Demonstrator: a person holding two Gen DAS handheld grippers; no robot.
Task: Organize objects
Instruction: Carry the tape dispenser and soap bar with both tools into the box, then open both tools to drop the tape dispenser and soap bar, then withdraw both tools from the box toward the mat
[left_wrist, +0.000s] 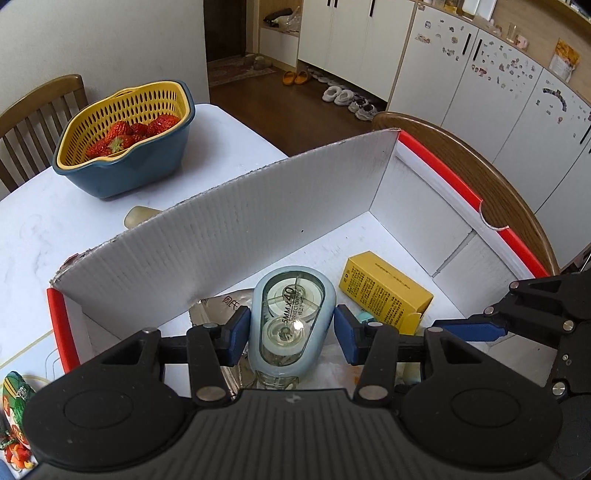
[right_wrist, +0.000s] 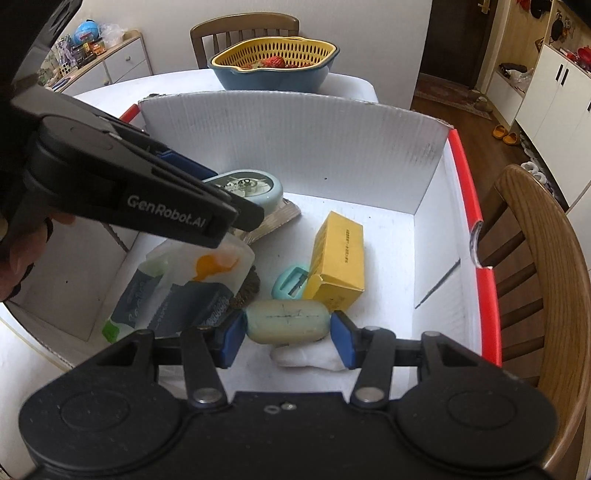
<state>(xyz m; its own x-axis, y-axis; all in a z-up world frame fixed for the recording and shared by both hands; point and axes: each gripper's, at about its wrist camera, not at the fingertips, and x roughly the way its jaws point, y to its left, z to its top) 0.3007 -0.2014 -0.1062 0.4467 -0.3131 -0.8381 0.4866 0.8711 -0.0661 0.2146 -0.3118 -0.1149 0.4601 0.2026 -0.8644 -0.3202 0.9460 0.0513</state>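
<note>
A white cardboard box with a red rim (left_wrist: 439, 173) (right_wrist: 465, 177) stands open on the table. My left gripper (left_wrist: 291, 332) is shut on a blue-grey correction tape dispenser (left_wrist: 291, 317), held low inside the box. In the right wrist view the left gripper (right_wrist: 236, 201) comes in from the upper left with the dispenser (right_wrist: 258, 188). My right gripper (right_wrist: 288, 338) is shut on a pale oval eraser (right_wrist: 286, 319) just above the box floor. One of its fingers (left_wrist: 476, 328) shows at the right of the left wrist view.
In the box lie a yellow carton (right_wrist: 340, 258) (left_wrist: 384, 291), a teal sharpener (right_wrist: 290, 282), a white and blue pouch (right_wrist: 177, 291) and a white lump (right_wrist: 306, 360). A basket of strawberries (left_wrist: 125, 136) (right_wrist: 273, 59) stands behind the box. Wooden chairs (right_wrist: 535, 258) flank the table.
</note>
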